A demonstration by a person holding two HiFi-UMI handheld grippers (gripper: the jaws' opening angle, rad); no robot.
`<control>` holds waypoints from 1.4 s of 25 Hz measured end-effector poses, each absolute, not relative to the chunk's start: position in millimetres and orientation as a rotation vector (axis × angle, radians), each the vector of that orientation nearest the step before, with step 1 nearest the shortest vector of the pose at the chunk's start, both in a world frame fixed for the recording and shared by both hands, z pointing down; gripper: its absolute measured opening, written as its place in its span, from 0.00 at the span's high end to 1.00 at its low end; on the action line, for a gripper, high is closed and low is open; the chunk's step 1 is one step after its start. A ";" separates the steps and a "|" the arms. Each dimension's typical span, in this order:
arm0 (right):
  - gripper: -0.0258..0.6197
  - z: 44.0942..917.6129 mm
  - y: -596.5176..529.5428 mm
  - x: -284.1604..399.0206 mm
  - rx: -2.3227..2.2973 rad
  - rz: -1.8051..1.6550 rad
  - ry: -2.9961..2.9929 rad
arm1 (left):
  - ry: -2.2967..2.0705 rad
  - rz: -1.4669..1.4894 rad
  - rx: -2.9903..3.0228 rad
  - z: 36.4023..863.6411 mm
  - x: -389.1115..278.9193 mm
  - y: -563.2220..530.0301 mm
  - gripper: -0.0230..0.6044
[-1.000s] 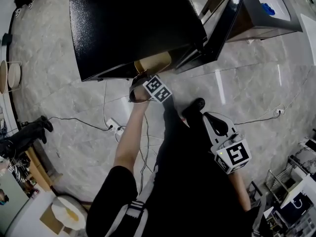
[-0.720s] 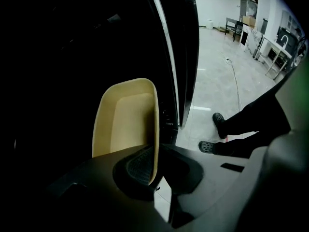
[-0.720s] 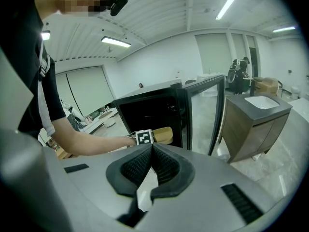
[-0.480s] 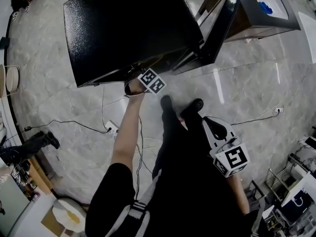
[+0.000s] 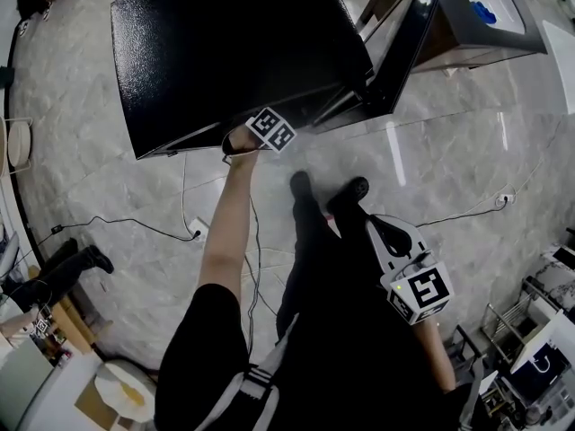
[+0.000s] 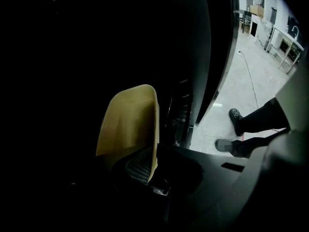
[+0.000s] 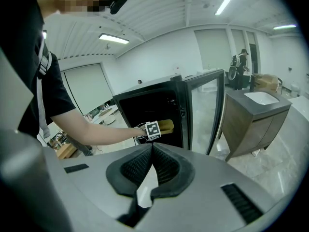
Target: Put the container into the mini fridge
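Container (image 6: 128, 122) looks thin, light and stiff, so a rim pinch suits it. The left hand-held gripper (image 6: 148, 170) is clamped on that rim, holding it inside the mini fridge (image 5: 225, 43). The head view hides it under the fridge top, but the right gripper view shows it beyond the right hand-held gripper (image 7: 150, 151), which is closed and empty.

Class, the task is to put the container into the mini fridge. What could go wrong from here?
1. The left gripper pinches only the container's thin rim; it could tilt or slip out.
2. The mini fridge is dark inside, so the container might knock something unseen.
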State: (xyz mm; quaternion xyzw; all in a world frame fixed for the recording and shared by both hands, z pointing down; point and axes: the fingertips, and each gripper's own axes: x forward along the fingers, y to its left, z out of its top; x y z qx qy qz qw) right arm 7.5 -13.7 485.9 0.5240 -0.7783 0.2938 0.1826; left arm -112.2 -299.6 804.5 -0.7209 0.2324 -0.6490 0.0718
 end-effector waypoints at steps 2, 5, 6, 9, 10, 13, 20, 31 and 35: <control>0.93 487.0 -13.1 8.8 1.478 0.833 -2.189 | 0.711 -1.945 -2.164 797.4 -111.5 -308.2 0.90; 0.93 488.1 -12.8 9.0 1.476 0.836 -2.185 | 0.705 -1.929 -2.144 791.8 -109.0 -320.1 0.90; 0.93 488.3 -12.9 8.8 1.475 0.838 -2.185 | 0.706 -1.926 -2.134 791.3 -109.1 -323.4 0.90; 0.93 488.3 -14.4 9.5 1.476 0.840 -2.183 | 0.722 -1.923 -2.121 792.1 -110.0 -332.3 0.90; 0.93 488.4 -15.0 10.3 1.478 0.840 -2.181 | 0.727 -1.923 -2.122 793.2 -109.7 -334.9 0.90; 0.93 488.6 -14.6 12.5 1.487 0.839 -2.176 | 0.730 -1.930 -2.122 797.2 -109.6 -337.1 0.90; 0.93 485.4 -10.9 15.3 1.499 0.833 -2.174 | 0.723 -1.919 -2.102 797.5 -109.1 -337.7 0.90; 0.93 480.9 -8.7 9.5 1.487 0.807 -2.199 | 0.795 -1.858 -2.119 775.2 -111.5 -336.1 0.66; 0.93 475.4 -9.8 7.4 1.491 0.789 -2.214 | 0.785 -1.826 -2.115 775.1 -107.5 -322.6 0.66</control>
